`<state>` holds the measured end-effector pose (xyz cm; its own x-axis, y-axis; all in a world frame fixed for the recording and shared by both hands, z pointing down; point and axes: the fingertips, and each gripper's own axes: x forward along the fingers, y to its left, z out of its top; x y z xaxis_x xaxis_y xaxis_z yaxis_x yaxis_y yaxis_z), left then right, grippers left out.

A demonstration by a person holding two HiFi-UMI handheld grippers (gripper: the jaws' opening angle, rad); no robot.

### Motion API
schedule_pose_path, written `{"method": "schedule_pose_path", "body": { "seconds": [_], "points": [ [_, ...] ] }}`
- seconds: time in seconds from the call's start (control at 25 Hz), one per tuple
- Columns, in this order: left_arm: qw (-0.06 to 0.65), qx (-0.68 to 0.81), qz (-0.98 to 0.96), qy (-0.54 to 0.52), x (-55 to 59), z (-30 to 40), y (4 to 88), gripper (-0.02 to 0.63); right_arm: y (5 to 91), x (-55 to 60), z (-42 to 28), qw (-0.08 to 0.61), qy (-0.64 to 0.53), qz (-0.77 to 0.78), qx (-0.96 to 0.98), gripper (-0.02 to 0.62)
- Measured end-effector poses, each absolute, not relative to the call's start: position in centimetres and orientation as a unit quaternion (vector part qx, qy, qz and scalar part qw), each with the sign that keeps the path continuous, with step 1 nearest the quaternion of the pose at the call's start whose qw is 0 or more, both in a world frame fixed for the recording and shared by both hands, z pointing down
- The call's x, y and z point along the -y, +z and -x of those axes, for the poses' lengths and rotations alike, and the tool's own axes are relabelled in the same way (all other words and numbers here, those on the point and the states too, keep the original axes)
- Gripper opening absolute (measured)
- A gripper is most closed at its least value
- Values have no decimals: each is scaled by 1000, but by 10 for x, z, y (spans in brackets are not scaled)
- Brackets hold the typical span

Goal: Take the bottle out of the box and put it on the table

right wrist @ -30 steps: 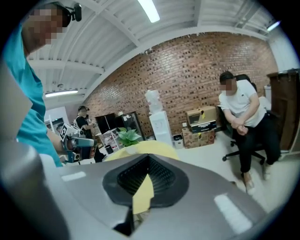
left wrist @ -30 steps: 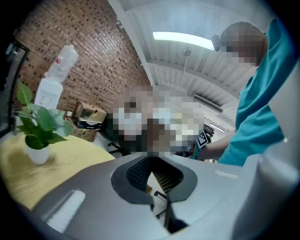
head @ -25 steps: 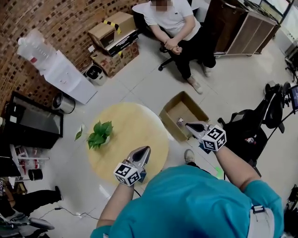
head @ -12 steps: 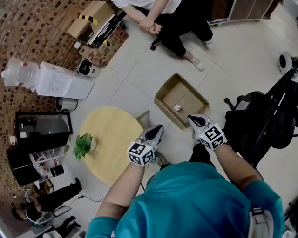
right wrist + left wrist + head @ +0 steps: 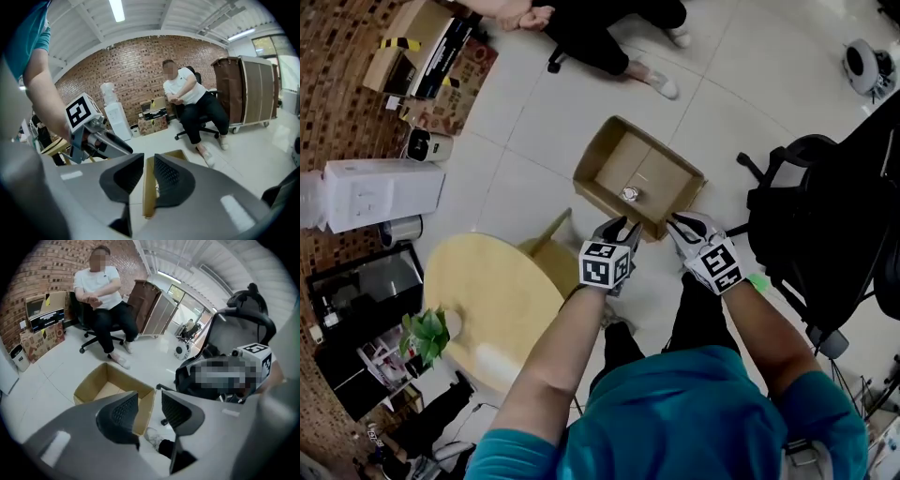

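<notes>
A: The jaws?
B: Left gripper [image 5: 625, 226] and right gripper [image 5: 677, 223] are each slightly apart and opening, with nothing between them, at the box's [image 5: 667, 176] near edge.
A: And the bottle [image 5: 630, 194]?
B: Inside the box, on the floor beside the table [image 5: 487, 291]

Bright, even indoor light comes from a ceiling strip lamp [image 5: 117, 9] at the top of the right gripper view. The pale floor [image 5: 516, 141] carries a soft sheen and faint shadows. The box [image 5: 605, 150] is shaded inside. The head view looks duller and bends at its edges. Both gripper views are round fisheyes with black corners.
</notes>
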<state>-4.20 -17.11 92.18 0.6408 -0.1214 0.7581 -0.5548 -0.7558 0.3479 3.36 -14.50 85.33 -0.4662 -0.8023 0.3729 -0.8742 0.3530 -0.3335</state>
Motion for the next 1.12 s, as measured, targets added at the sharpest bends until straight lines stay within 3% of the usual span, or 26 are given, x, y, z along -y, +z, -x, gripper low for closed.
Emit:
{"method": "schedule_pose_path", "body": {
  "seconds": [0.52, 0.76, 1.12],
  "points": [
    [245, 172, -768, 566, 199, 157, 1245, 255, 1152, 146, 62, 88, 317, -562, 759, 146],
    [221, 157, -727, 631, 207, 177, 1327, 332, 1200, 153, 69, 100, 318, -559, 759, 155],
    [152, 89, -697, 695, 221, 190, 1394, 364, 1237, 148, 79, 101, 313, -551, 767, 156]
  ]
}}
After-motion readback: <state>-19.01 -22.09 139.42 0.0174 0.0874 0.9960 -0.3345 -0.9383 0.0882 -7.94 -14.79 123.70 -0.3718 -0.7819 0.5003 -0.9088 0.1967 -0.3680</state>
